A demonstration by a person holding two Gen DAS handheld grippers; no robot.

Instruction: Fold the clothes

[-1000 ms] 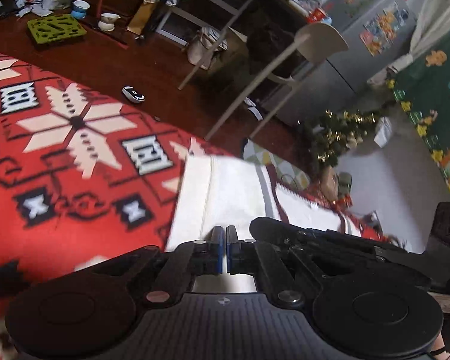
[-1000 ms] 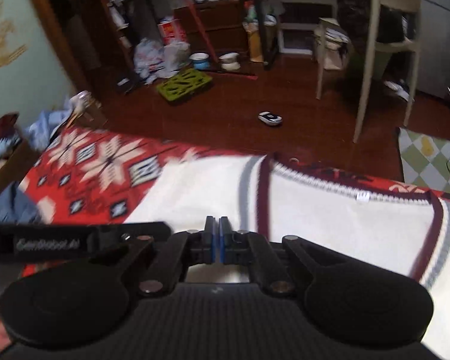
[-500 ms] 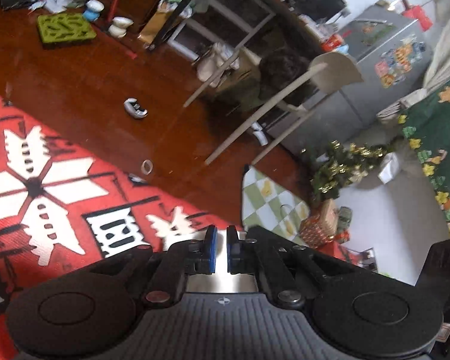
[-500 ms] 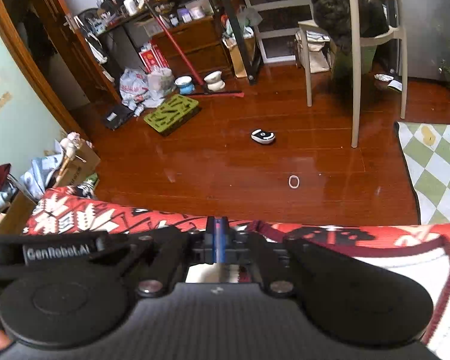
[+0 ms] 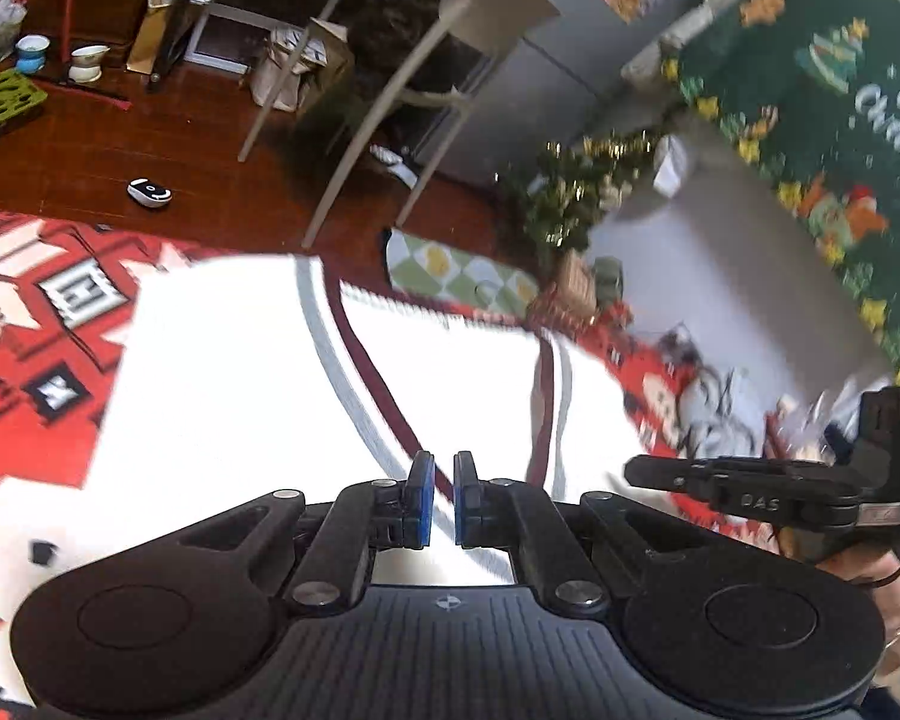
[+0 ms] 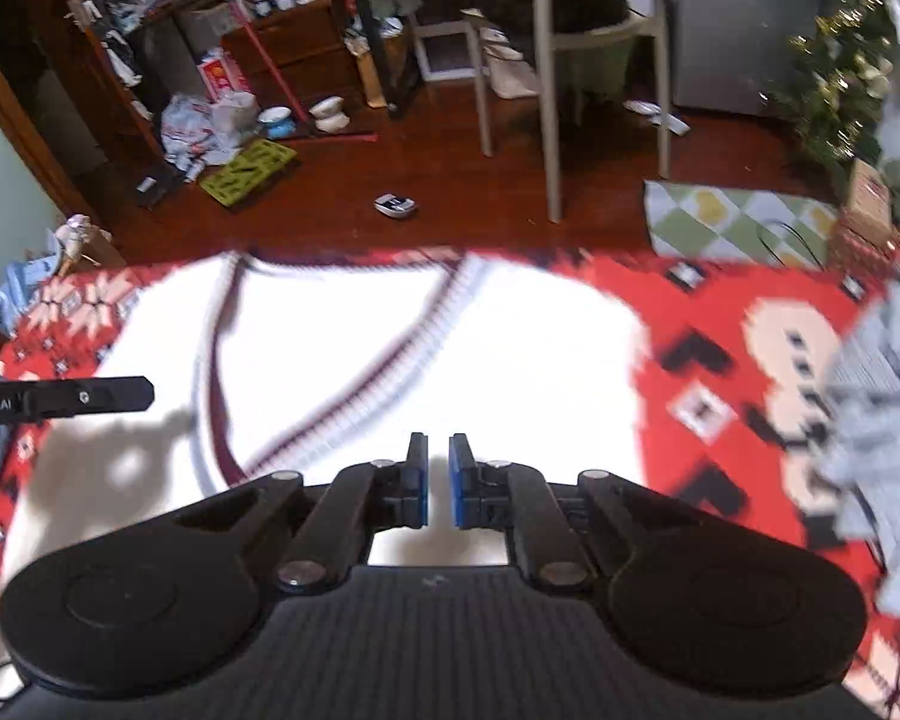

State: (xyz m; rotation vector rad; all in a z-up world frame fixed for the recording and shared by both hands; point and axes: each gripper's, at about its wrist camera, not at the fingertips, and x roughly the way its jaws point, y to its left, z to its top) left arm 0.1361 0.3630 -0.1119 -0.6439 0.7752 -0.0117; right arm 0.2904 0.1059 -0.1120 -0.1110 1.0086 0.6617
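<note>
White sweater (image 6: 510, 360) motion-blurred, near edge hidden behind claw body; grey garment (image 6: 882, 420) cut by frame edge.

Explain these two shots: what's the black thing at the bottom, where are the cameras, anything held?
No robot arm here: a person carries handheld tongs in each hand, each with a fisheye camera looking along its two blue-padded fingers. One picture looks past the left tongs, the other past the right tongs. Below them a white sweater with dark red and grey stripes lies spread on a red patterned blanket; a grey garment lies at the blanket's right edge. Both tongs show a narrow gap with nothing between the pads, so nothing is held.
</note>
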